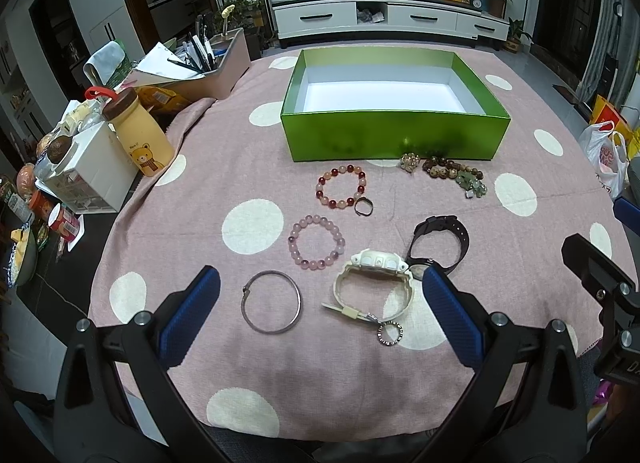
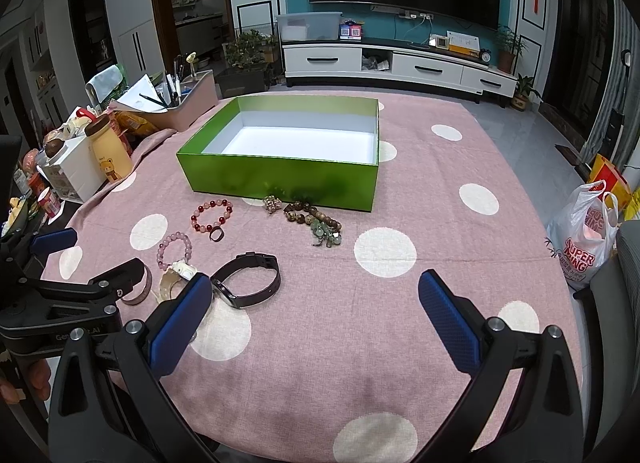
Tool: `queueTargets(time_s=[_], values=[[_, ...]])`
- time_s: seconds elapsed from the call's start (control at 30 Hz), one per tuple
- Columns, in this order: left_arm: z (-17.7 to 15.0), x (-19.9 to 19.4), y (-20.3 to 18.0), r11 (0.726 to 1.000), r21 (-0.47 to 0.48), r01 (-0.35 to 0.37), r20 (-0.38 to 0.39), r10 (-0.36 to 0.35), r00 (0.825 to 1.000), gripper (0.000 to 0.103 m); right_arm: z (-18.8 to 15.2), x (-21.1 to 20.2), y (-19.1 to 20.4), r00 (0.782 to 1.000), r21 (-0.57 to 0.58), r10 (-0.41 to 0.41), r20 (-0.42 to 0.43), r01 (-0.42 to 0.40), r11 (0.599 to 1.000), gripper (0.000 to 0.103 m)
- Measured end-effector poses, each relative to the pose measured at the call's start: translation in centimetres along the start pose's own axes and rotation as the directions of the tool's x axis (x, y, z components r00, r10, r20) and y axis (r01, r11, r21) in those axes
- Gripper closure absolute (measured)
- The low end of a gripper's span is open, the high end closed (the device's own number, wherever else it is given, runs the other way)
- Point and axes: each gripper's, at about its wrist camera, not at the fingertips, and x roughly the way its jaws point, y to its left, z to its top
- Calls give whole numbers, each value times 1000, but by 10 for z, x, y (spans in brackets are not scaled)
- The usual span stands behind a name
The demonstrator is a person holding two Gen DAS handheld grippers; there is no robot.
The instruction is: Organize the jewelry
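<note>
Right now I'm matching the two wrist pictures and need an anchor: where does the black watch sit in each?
Left wrist: black watch lies right of centre, just past the white watch, near the right pad.
Right wrist: black watch lies lower left, beside the left pad.
Shared landmark: the green box, beyond the jewelry in both.

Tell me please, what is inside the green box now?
The green box shows only its bare white floor; no jewelry is visible inside. The near wall covers a strip of the floor just behind it, so that strip cannot be checked.
</note>
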Motion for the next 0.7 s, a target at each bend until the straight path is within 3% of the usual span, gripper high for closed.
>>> queueTargets(time_s=[0.3, 0.43, 0.57, 0.7], values=[[-1, 3, 2, 1000, -7, 10, -9, -10, 1000, 2, -6, 4, -2, 1000, -1, 2, -5, -2, 1000, 1], [-1, 6, 8, 998, -31, 52, -12, -53, 999, 2, -7, 6, -2, 1000, 4, 8, -5, -8, 1000, 1], [-3, 11, 26, 988, -93, 123, -3, -124, 992, 2, -7, 12, -8, 992, 52, 123, -19, -121, 991, 1], [-9, 23, 50, 981, -148, 126, -19, -130, 991, 2, -9, 23, -12, 982, 90, 187, -43, -182, 979, 1]])
